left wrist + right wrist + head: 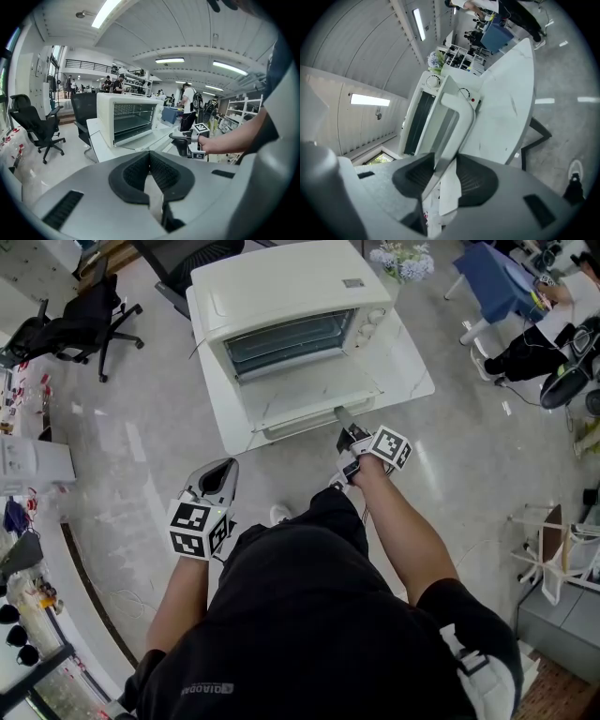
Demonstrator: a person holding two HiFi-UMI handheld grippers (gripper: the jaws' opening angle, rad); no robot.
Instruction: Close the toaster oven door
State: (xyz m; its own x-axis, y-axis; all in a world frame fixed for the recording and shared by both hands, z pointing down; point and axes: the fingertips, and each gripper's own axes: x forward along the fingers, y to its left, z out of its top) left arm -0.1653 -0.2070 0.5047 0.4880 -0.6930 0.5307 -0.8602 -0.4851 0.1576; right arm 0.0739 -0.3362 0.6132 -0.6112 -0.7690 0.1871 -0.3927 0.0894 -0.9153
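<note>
The right tongs (442, 161) grasped the handle (458, 111) of the half-open door (314, 395) of the toaster oven (281, 287) on the counter (410, 371), while the left tongs (150, 155) were clenched on nothing.

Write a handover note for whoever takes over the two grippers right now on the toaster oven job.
Left gripper: shut, empty, held low, away from the toaster oven.
Right gripper: at the door's front edge, with the door handle between its jaws, which look closed on it.
The toaster oven sits on the white table; its door is down, wide open.
Done: handle reached.
Left: swing the door up until shut, then let go.
</note>
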